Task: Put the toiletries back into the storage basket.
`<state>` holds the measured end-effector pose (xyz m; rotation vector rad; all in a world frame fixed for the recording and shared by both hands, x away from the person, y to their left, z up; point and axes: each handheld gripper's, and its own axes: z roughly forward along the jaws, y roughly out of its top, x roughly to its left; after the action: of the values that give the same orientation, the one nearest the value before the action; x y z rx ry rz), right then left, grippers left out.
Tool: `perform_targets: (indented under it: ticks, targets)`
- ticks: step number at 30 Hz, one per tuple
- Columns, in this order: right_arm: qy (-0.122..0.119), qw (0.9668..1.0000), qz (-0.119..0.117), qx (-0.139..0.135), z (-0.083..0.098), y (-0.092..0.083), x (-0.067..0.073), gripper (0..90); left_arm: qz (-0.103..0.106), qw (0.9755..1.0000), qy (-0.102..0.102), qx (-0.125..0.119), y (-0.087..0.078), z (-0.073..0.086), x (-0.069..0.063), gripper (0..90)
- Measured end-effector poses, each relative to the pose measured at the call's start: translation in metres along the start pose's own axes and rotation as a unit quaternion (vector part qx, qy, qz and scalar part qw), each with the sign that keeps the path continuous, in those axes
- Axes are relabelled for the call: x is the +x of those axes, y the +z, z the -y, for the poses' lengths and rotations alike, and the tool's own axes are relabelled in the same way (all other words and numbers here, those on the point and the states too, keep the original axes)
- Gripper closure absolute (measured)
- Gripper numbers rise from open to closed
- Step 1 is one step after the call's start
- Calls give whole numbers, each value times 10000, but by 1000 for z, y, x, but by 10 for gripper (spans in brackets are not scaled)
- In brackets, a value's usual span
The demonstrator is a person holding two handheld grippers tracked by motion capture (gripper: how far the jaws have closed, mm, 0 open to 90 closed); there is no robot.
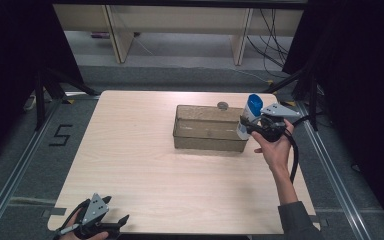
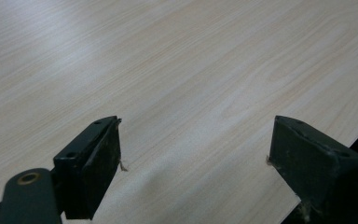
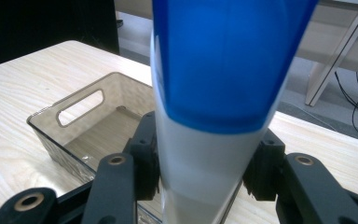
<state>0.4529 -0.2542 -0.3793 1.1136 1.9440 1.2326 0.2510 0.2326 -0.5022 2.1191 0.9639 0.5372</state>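
A white bottle with a blue cap [image 1: 249, 116] is held upright in my right gripper [image 1: 252, 128], just past the right end of a clear smoky plastic bin [image 1: 210, 128]. In the right gripper view the bottle [image 3: 214, 93] rises close before the camera, both black jaws pressed on its white body, with the bin [image 3: 88, 126] behind and to the left. My left gripper [image 1: 115, 220] rests at the table's front left corner. In the left gripper view its jaws stand wide apart around my left gripper [image 2: 193, 158] midpoint, over bare wood.
The light wooden table [image 1: 145, 165] carries the bin near its far right. A small round grey object [image 1: 222, 105] lies behind the bin at the table's far edge. Dark tripod legs and cables stand on the floor left and right; shelving legs are beyond.
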Motion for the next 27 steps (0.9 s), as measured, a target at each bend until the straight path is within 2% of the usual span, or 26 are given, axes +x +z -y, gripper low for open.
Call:
perform_targets:
  ticks: [2,3,4,8,9,10,12,13,15,16,17,19,21,22,24,25,26,27]
  targets:
    - [-27,10000,-17,-5,0,2,-1,559,3,10000,13,-6,0,0,0,161]
    - [-148,9999,-12,-10,0,3,-4,559,5,9993,287,238,-3,0,4,162]
    - [-123,9999,-43,-32,0,5,-4,559,-17,9998,135,108,-1,0,2,161]
    - [53,10000,-38,41,1,8,-3,559,-7,9999,109,88,0,0,2,162]
    - [-20,10000,25,-55,1,10,-5,559,30,10000,3,4,1,0,0,161]
    - [75,10000,33,16,2,10,-5,559,27,10000,-1,-7,1,0,0,162]
    - [35,10000,15,-38,2,13,-9,559,59,10000,4,18,1,0,0,162]
    - [5,10000,25,-62,2,15,-10,559,-6,9998,153,124,0,0,2,161]
    - [48,10000,32,-16,3,18,-10,559,63,10000,-4,11,1,0,0,162]
    - [63,10000,10,-2,4,19,-10,559,17,10000,-3,-11,1,0,0,161]
    - [130,9999,49,32,5,21,-8,559,17,9999,107,127,0,0,2,162]
    - [32,10000,31,21,5,24,-9,559,-64,9999,106,96,1,0,2,162]
    - [9,10000,45,66,6,27,-8,559,-14,9999,84,66,0,0,1,162]
    - [77,9999,49,76,6,28,-7,559,-6,9998,145,112,-1,0,2,161]
    - [90,9999,17,139,7,29,-7,559,2,10000,64,52,0,0,1,161]
    - [63,9999,3,89,7,31,-7,559,18,10000,-16,-7,0,0,0,161]
    - [119,9998,22,131,8,32,-6,559,15,10000,-3,-6,0,0,0,161]
    - [37,9999,73,111,8,32,-8,559,8,10000,37,50,-1,0,0,161]
